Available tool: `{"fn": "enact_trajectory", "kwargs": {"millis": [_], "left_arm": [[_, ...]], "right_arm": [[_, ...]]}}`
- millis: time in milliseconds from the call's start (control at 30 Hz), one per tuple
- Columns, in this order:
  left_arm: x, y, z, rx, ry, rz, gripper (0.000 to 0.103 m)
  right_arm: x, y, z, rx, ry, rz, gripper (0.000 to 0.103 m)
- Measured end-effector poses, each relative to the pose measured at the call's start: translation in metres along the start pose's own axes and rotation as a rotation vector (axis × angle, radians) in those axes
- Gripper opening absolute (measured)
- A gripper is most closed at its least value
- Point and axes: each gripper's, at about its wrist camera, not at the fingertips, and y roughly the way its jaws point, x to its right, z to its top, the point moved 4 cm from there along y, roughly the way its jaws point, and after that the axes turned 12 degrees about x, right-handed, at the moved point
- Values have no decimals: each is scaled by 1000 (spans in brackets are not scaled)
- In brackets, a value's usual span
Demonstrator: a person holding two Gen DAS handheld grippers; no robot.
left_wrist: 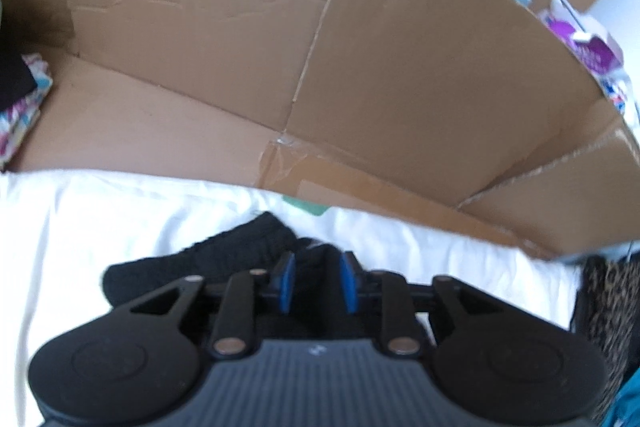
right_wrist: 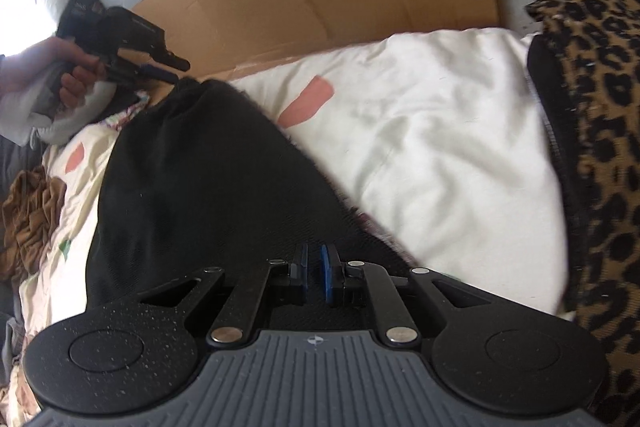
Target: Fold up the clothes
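Right wrist view: your right claw [right_wrist: 313, 273], nearly closed, pinches the black knit garment's [right_wrist: 200, 187] near edge; its length runs toward your left claw [left_wrist: 314, 281], parted astride the far end.

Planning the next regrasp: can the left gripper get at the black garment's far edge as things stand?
Probably yes. The left gripper is open, its blue pads astride the black garment, which lies on the white bedding with nothing on top. The cardboard box stands beyond that edge, not over it.
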Motion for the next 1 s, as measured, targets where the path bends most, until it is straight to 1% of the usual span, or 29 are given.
{"fn": "enact_trajectory", "kwargs": {"millis": [100,133,200,300,333,433,533,700,767,800,867,900,967,1000], "left_arm": [[-9,4,-5,-23,24,26,26],[-12,7,-7,-30,36,41,24],[-16,12,-9,-30,80,52,21],[-22,19,-9,-16,66,50,21],[-23,21,-8,-14,62,52,21],[-22,28,-7,-7,93,57,21],[-23,34,-7,-4,102,59,21],[-17,23,-4,3,149,65,23],[-14,16,-4,10,166,65,29],[-13,10,-5,24,169,63,35],[-9,-4,-7,51,177,52,37],[-8,-11,-10,61,181,47,37],[-10,-23,-15,63,179,43,37],[-12,-29,-18,59,173,40,37]], "right_arm": [[3,11,-2,-8,8,-22,6],[5,15,-3,-9,11,-36,6],[11,21,-3,-7,9,-72,10],[19,28,0,2,32,-98,10],[20,29,1,2,32,-99,10],[20,30,2,1,17,-103,10],[22,30,3,2,33,-103,9],[25,22,6,20,49,-144,10],[25,16,6,25,58,-156,11],[26,12,6,33,61,-161,11],[25,4,8,50,61,-160,13],[25,0,8,59,61,-160,15],[23,-7,10,65,57,-149,24],[22,-10,10,63,55,-139,25]]}}
